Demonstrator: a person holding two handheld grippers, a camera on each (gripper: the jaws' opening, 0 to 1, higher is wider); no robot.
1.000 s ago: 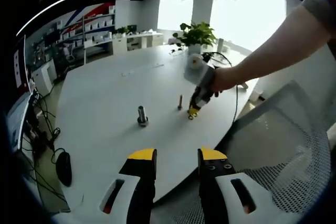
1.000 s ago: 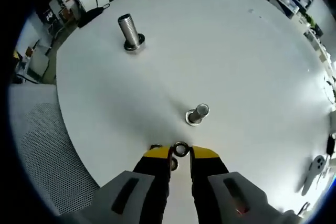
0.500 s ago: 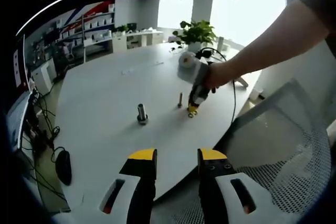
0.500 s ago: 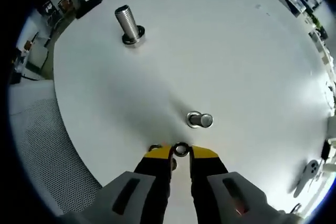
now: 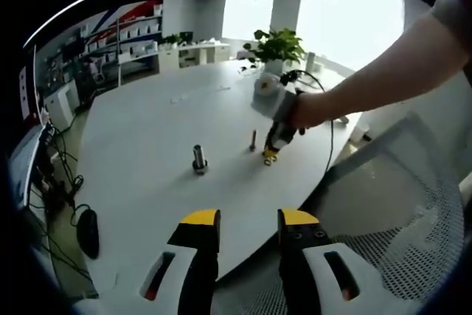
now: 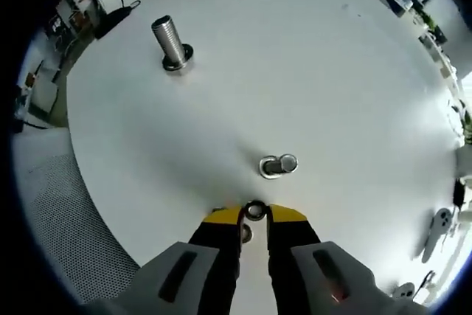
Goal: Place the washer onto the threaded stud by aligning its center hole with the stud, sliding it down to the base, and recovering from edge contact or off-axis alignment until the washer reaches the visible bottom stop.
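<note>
Washer (image 6: 255,210) held edge-on, near upright stud (image 6: 277,165).

My right gripper (image 6: 254,215) has its jaws pinched nearly together at the yellow tips, pointing down and forward. My right hand (image 5: 304,111) wraps its body, forearm stretched in from the upper right. My left gripper (image 5: 248,220) is held back, its 2 jaws parted, nothing between them.

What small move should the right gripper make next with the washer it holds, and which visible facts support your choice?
Probably carry the washer forward and over the top of the smaller stud. The right gripper is shut on the washer, which sits short of the stud with bare white table between them, so its hole is not yet above the stud's axis.
</note>
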